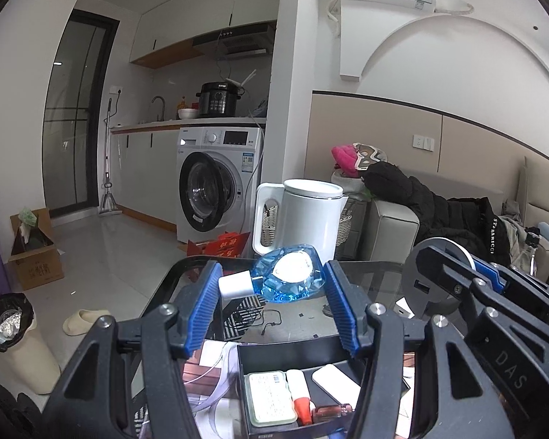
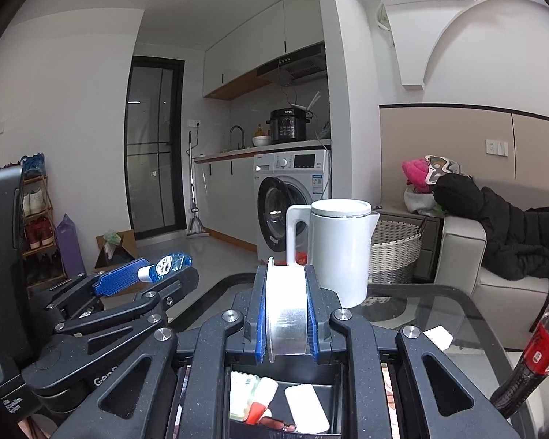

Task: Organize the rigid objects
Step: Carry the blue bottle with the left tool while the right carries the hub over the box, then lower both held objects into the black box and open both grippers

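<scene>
Two objects ride in the grippers above a black tray [image 1: 245, 356] that already holds a white case, a red-capped tube and a white bar, so the sorting looks partly done. The left gripper [image 1: 272, 294] pinches a blue bottle [image 1: 287, 274] with a white cap crosswise between its blue pads. The right gripper [image 2: 286, 323] clamps a roll of clear tape [image 2: 286, 314] upright between nearly closed fingers, with a white kettle [image 2: 340, 248] on the glass table [image 2: 439, 303] beyond the fingertips; both items appear yet to be set down.
</scene>
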The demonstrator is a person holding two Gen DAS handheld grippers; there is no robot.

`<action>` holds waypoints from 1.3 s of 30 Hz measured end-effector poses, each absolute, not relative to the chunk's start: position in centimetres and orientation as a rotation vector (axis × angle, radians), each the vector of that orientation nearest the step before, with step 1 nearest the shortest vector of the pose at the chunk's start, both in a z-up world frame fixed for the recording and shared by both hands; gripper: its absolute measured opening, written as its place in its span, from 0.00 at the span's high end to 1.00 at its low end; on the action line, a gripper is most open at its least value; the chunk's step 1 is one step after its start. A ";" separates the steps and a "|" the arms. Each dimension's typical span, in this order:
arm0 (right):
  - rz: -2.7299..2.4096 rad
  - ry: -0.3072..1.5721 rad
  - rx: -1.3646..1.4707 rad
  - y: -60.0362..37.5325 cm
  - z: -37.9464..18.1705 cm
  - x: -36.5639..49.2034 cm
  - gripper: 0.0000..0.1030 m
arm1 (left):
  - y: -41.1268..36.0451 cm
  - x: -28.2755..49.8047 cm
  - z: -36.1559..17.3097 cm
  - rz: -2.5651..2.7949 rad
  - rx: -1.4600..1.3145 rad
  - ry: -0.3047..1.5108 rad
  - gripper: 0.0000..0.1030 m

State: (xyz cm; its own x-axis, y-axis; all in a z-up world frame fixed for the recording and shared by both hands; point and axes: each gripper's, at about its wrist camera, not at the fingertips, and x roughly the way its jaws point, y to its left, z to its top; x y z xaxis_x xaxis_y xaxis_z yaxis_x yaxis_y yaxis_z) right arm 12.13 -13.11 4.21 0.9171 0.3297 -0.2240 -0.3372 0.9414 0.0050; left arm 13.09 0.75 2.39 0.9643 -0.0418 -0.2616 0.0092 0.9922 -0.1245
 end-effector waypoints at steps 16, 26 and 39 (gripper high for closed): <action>0.321 0.547 -0.028 -12.9 -1.4 19.5 0.84 | -1.3 20.4 -3.8 -0.040 -0.140 0.640 0.45; 0.317 0.805 -0.004 -12.9 -5.7 22.6 0.84 | -2.3 21.7 -6.0 -0.036 -0.096 0.799 0.45; 0.330 0.880 0.040 -13.8 -7.1 22.4 0.79 | -2.1 21.8 -5.8 -0.031 -0.095 0.805 0.43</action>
State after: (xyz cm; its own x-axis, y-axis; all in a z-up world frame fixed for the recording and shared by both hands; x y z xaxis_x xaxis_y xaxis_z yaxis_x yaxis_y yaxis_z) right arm 22.35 -13.83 -7.08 0.5900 0.3002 -0.7495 -0.2675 0.9486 0.1693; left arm 21.78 -2.07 -5.79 0.6928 -0.0637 -0.7183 -0.0089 0.9953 -0.0969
